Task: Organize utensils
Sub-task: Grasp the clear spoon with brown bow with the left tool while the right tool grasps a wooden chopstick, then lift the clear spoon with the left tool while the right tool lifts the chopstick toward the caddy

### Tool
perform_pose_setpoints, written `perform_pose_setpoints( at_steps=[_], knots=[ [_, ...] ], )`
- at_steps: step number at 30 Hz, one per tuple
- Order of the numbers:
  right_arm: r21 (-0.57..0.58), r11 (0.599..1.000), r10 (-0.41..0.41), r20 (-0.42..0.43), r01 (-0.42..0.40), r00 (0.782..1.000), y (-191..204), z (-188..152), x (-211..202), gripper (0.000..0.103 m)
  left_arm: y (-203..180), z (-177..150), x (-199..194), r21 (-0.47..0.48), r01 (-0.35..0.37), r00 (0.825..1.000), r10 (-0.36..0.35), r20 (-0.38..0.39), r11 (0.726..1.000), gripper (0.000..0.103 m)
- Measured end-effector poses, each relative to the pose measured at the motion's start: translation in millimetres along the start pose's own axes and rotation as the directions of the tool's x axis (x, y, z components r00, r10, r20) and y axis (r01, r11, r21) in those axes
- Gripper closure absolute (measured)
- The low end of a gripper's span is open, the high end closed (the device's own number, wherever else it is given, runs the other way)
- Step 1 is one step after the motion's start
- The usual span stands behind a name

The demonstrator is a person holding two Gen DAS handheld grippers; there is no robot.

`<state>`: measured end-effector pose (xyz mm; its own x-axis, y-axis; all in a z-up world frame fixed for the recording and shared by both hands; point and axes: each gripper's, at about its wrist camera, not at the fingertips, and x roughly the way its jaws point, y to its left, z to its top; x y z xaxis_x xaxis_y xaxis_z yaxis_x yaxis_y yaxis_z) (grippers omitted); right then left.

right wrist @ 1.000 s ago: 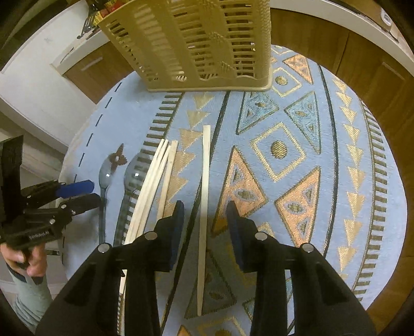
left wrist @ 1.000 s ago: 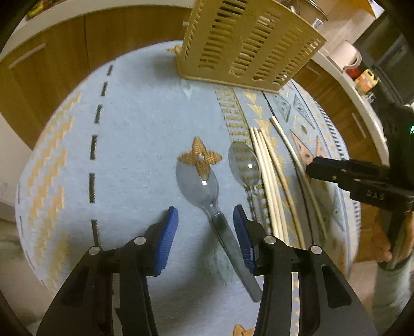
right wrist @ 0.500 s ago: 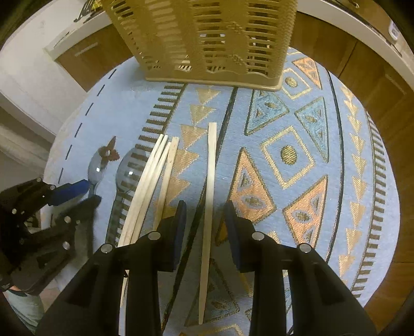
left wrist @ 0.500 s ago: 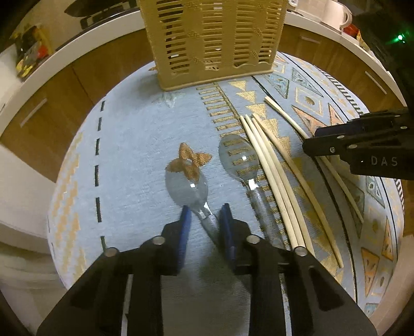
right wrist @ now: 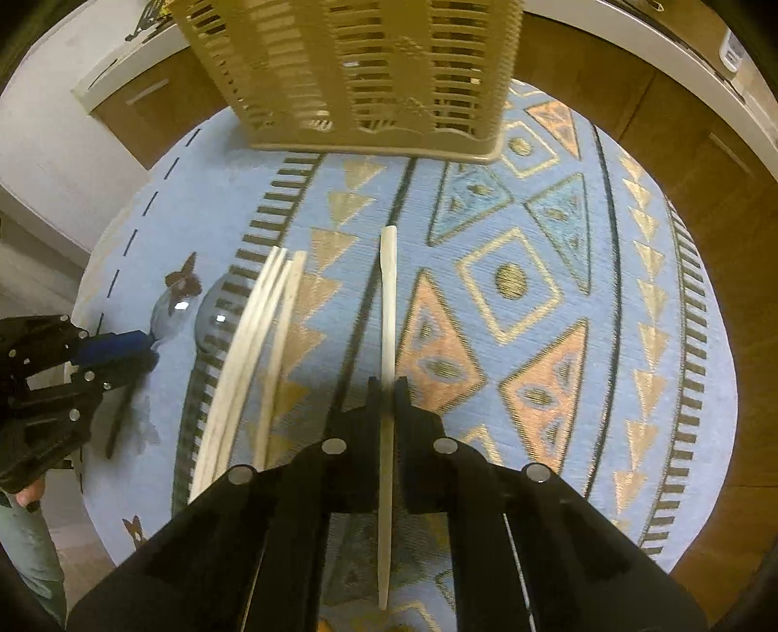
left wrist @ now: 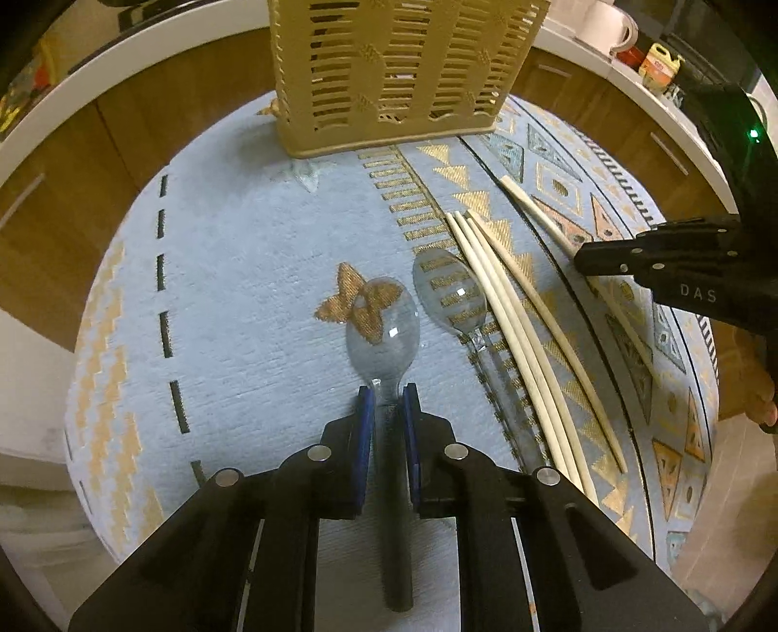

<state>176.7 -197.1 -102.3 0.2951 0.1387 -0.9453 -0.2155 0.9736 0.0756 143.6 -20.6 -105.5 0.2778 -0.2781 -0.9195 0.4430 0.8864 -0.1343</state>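
Left tongs: my left tongs (left wrist: 387,396) are closing, blue pads against both sides of the neck of the clear plastic spoon (left wrist: 384,335), which lies on the tabletop.
Right tongs: my right tongs (right wrist: 387,384) are pressed together, pinching the single pale wooden chopstick (right wrist: 387,301) at mid-length.
Tabletop: round, covered by a light blue cloth with gold and orange geometric pattern (left wrist: 243,272).
Second spoon: a second clear plastic spoon (left wrist: 450,294) lies just beside the first, touching the bundle of pale wooden chopsticks (left wrist: 505,321).
Holder: the beige slotted plastic utensil basket (left wrist: 398,68) stands upright at the far edge of the cloth, well apart from both tongs.
Obstructions: the chopstick bundle lies between my two tongs; the cloth ahead of each up to the basket is bare.
Surroundings: brown wooden cabinets with a white counter (right wrist: 680,43) ring the tabletop.
Change: a second ago both tongs stood spread over their items; both have since closed in.
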Motion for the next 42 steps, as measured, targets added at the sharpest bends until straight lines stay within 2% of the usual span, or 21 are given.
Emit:
perform_pose_setpoints(
  at_steps=[3,5,10,12,13,14,19,22,26,28,33,37,40,42],
  knots=[
    [-0.009,1.000,0.000,-0.018,0.000,1.000,-3.1,-0.7,-1.9,0.099,-7.2,6.2,5.5,0.028,-0.024,0.999,0.025,-0.031,0.999,0.089],
    [-0.007,1.000,0.003,-0.039,-0.003,0.999,-3.7,1.5,-1.2,0.098,-13.9,10.4,8.3,0.063,-0.038,0.997,0.042,-0.067,0.997,0.083],
    [-0.047,0.999,-0.014,-0.083,0.010,0.996,6.1,15.3,7.0,0.098,-28.2,18.6,16.2,0.146,-0.078,0.986,0.098,-0.135,0.986,0.082],
    [-0.077,0.997,-0.031,-0.082,0.025,0.996,10.9,17.5,7.8,0.098,-32.9,19.8,18.0,0.156,-0.099,0.983,0.121,-0.136,0.983,0.084],
    [-0.087,0.996,-0.038,-0.075,0.031,0.996,13.3,17.7,8.5,0.098,-35.6,20.2,18.7,0.156,-0.114,0.983,0.134,-0.126,0.981,0.093],
    [-0.089,0.996,-0.038,-0.067,0.032,0.997,15.8,18.5,9.5,0.098,-38.6,22.6,21.2,0.146,-0.120,0.983,0.138,-0.117,0.982,0.093],
    [-0.085,0.996,0.013,0.004,-0.013,1.000,9.5,13.0,-0.2,0.099,-30.8,18.5,15.2,0.033,-0.126,0.992,0.126,-0.012,0.991,0.093],
    [-0.088,0.994,0.064,0.078,-0.057,0.995,4.2,7.8,-18.6,0.100,-22.3,14.9,2.1,-0.031,-0.072,0.995,0.074,0.068,0.997,0.093],
    [-0.108,0.991,0.101,0.165,-0.084,0.981,5.6,-0.2,-41.1,0.100,-13.2,16.3,-18.4,-0.078,-0.033,0.984,0.046,0.169,0.996,0.093],
    [-0.106,0.992,0.090,0.167,-0.073,0.982,3.4,2.0,-41.5,0.100,-9.1,14.6,-27.1,-0.096,-0.025,0.978,0.044,0.202,0.995,0.093],
    [-0.096,0.989,0.125,0.159,-0.111,0.979,5.8,-2.6,-35.4,0.100,-2.8,20.0,-36.4,-0.112,0.000,0.969,0.027,0.244,0.994,0.093],
    [-0.096,0.982,0.181,0.218,-0.163,0.959,1.6,-7.1,-55.3,0.100,0.5,17.6,-50.9,-0.116,0.018,0.956,0.017,0.294,0.993,0.093],
    [-0.100,0.976,0.213,0.271,-0.193,0.939,3.4,-5.7,-73.2,0.100,0.3,19.1,-71.2,-0.119,0.037,0.936,0.007,0.351,0.992,0.093],
    [-0.110,0.971,0.237,0.318,-0.212,0.918,4.6,-6.8,-88.9,0.100,-0.1,23.1,-88.4,-0.119,0.054,0.914,-0.001,0.405,0.991,0.093]
  ],
)
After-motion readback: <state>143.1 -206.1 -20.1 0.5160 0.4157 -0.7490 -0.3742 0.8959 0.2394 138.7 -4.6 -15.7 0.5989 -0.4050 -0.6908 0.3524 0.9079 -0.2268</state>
